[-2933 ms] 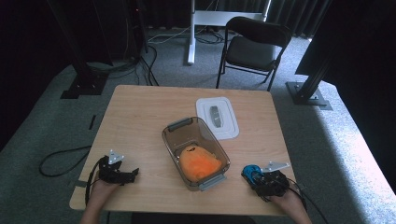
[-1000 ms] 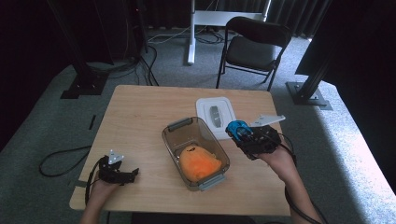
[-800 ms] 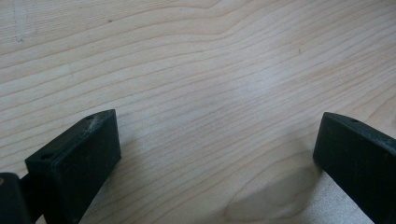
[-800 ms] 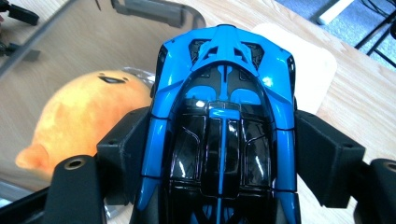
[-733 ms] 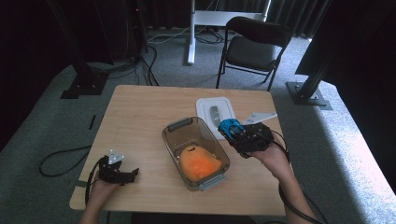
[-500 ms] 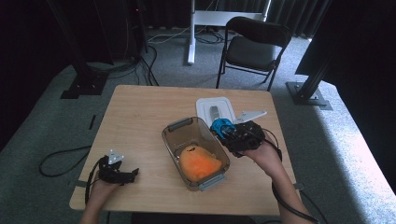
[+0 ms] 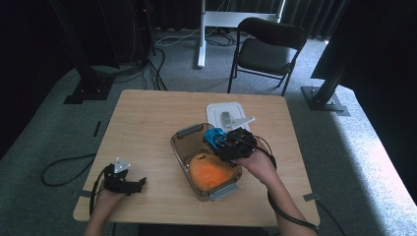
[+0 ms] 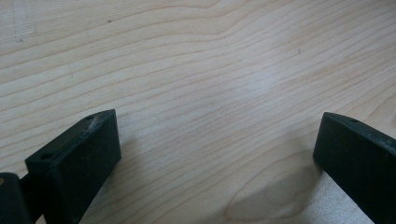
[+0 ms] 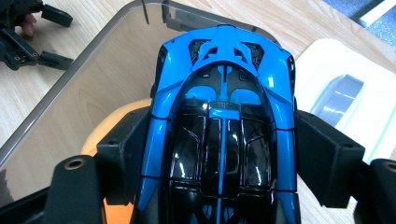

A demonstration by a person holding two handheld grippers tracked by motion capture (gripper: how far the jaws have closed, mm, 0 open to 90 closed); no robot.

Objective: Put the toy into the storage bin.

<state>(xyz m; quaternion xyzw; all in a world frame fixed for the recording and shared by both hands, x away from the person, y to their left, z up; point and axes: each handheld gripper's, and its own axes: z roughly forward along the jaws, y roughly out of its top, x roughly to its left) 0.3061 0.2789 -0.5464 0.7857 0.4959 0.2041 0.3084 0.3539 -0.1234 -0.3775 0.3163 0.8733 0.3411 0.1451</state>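
Note:
A blue and black toy car sits lengthwise between the jaws of my right gripper, whose pads press on its sides. In the high view the car hangs over the far end of a clear plastic container at the table's middle. An orange, rounded object lies inside the container. My left gripper rests at the table's front left. Its jaws stand wide apart over bare wood, with nothing between them.
A white lid lies flat just behind the container, and also shows at the right of the right gripper view. Beyond the wooden table stand a black folding chair, stand bases and cables on a grey carpet.
My right gripper has carried the blue car leftward from beside the white lid to above the container's far end. The left gripper has stayed put.

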